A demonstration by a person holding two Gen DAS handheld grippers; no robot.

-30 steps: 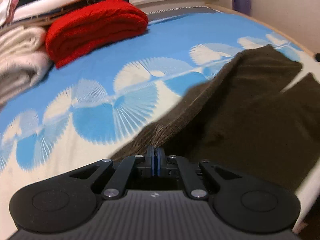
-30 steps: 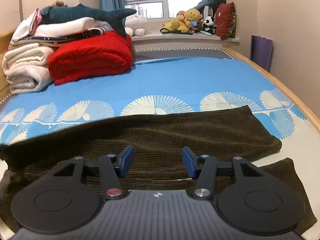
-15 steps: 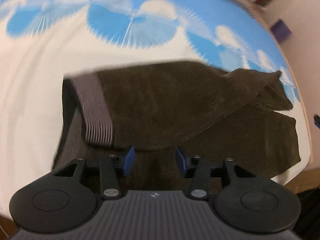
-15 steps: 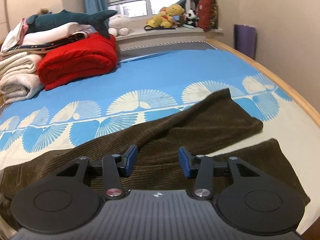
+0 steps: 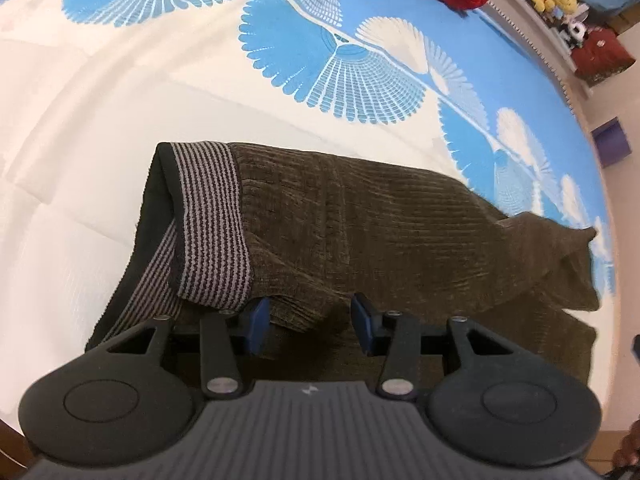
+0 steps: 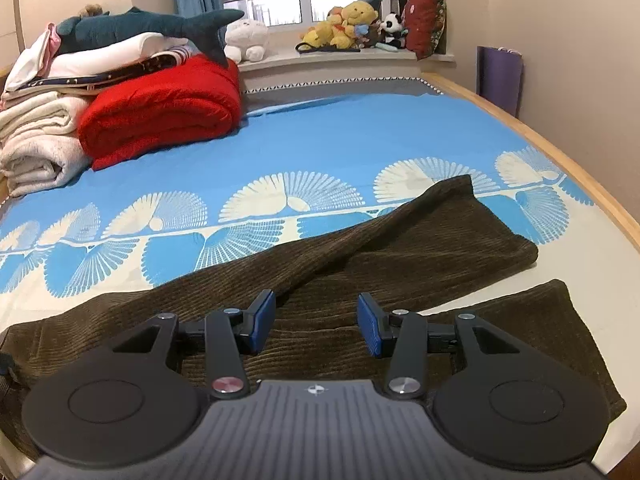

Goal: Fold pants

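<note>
Pants (image 5: 360, 232) lie folded lengthwise on the bedsheet (image 5: 100, 120); left gripper (image 5: 308, 326) and right gripper (image 6: 316, 324) both hover above them, jaws apart, gripping nothing.

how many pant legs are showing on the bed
2: one pant leg is folded diagonally toward the blue sheet; the other leg lies flat nearer the bed's edge, partly hidden behind the right claw.

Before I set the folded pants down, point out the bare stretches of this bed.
Widest free patch: blue sheet between the red blanket and the brown pants. Another: white quilt left of the striped waistband. Crowded: the far left corner, stacked with towels, blanket and a plush shark.
</note>
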